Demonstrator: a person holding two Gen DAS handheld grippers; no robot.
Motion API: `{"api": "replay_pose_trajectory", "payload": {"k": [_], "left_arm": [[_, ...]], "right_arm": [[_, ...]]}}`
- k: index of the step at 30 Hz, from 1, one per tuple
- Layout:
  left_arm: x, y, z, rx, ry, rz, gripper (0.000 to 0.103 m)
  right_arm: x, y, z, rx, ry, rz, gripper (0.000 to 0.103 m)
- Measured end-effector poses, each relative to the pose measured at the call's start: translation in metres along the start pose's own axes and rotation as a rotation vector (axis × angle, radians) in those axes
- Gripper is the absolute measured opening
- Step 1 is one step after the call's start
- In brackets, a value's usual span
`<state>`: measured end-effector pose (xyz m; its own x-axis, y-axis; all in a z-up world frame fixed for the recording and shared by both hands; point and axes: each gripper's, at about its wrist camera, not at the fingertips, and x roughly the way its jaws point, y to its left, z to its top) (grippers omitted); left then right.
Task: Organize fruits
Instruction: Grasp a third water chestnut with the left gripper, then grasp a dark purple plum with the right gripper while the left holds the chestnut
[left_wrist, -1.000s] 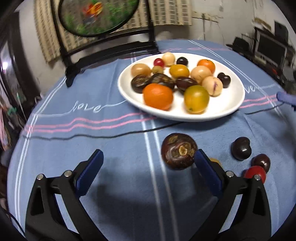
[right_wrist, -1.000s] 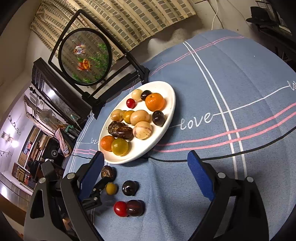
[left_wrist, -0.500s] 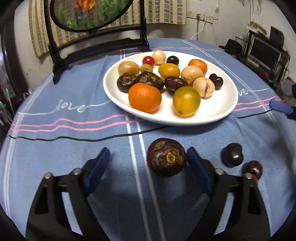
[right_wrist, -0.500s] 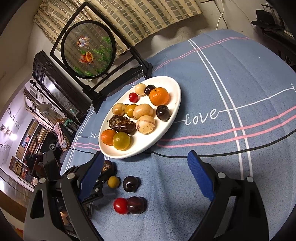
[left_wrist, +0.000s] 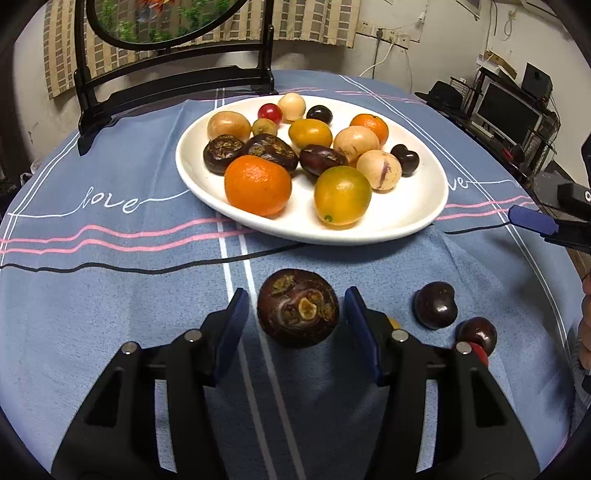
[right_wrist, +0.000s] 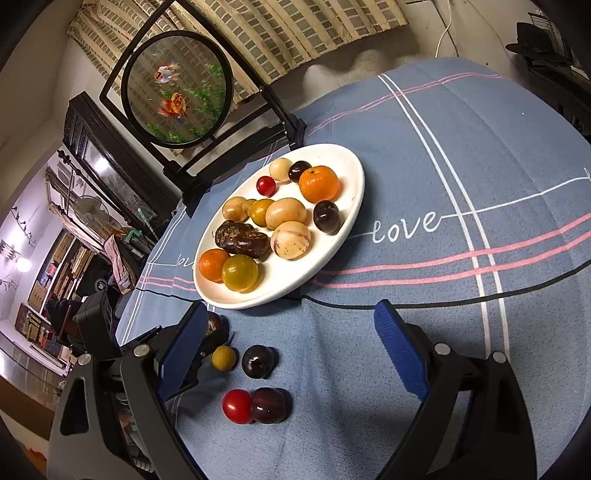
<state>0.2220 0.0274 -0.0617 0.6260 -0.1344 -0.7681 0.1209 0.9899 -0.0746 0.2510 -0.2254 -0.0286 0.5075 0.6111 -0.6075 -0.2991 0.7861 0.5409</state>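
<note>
A dark brown rough fruit (left_wrist: 297, 313) lies on the blue cloth just before the white plate (left_wrist: 424, 206). My left gripper (left_wrist: 296, 291) straddles it. Its jaws are closing, and a thin gap shows between each blue pad and the fruit. The plate holds several oranges, tan and dark fruits. Beside the gripper lie a dark plum (left_wrist: 436, 304), a dark cherry (left_wrist: 476, 332) and a half-hidden small yellow fruit (left_wrist: 393, 323). My right gripper (right_wrist: 291, 306) hangs open over the cloth before the plate (right_wrist: 354, 206), with nothing between its pads. Below it lie a yellow fruit (right_wrist: 223, 357) and a red tomato (right_wrist: 237, 405).
A round goldfish screen on a black stand (right_wrist: 177, 88) stands behind the plate at the table's far edge. Shelves and a monitor (left_wrist: 506, 110) are off the table to the right. A hand (left_wrist: 585, 321) shows at the right edge.
The left jaws have narrowed from wide open to close on both sides of the brown fruit, and the left view has tipped a little. The right gripper has stayed put.
</note>
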Motion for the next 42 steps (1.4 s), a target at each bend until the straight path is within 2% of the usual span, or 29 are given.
{"api": "replay_pose_trajectory", "payload": {"k": [3,5,10,14,18,20,22,26,34,42], "left_arm": [[0.0,0.001,0.0,-0.001,0.001,0.009,0.052],[0.001,0.0,0.0,0.011,0.004,0.036,0.044],[-0.004,0.001,-0.001,0.017,0.001,0.074,0.043],[-0.008,0.017,0.001,-0.042,-0.01,0.101,0.043],[-0.009,0.022,0.001,-0.059,-0.01,0.107,0.043],[-0.007,0.019,0.0,-0.047,-0.007,0.112,0.043],[-0.006,0.018,0.0,-0.041,-0.001,0.116,0.043],[-0.005,0.017,0.0,-0.042,0.0,0.119,0.043],[-0.005,0.015,-0.001,-0.032,-0.001,0.131,0.043],[-0.004,0.014,-0.001,-0.03,0.0,0.135,0.044]], "right_arm": [[0.001,0.002,-0.001,-0.011,0.001,-0.001,0.092],[0.002,0.003,-0.001,-0.018,0.004,-0.004,0.092],[0.006,0.007,-0.001,-0.04,0.013,-0.008,0.092],[0.008,0.015,-0.005,-0.085,0.024,0.009,0.092],[0.02,0.032,-0.016,-0.173,0.089,0.03,0.092],[0.027,0.042,-0.024,-0.215,0.123,0.042,0.085],[0.032,0.048,-0.031,-0.242,0.148,0.054,0.068],[0.045,0.049,-0.038,-0.255,0.187,0.048,0.045],[0.06,0.061,-0.047,-0.352,0.177,-0.074,0.043],[0.072,0.062,-0.051,-0.391,0.175,-0.133,0.041]]}}
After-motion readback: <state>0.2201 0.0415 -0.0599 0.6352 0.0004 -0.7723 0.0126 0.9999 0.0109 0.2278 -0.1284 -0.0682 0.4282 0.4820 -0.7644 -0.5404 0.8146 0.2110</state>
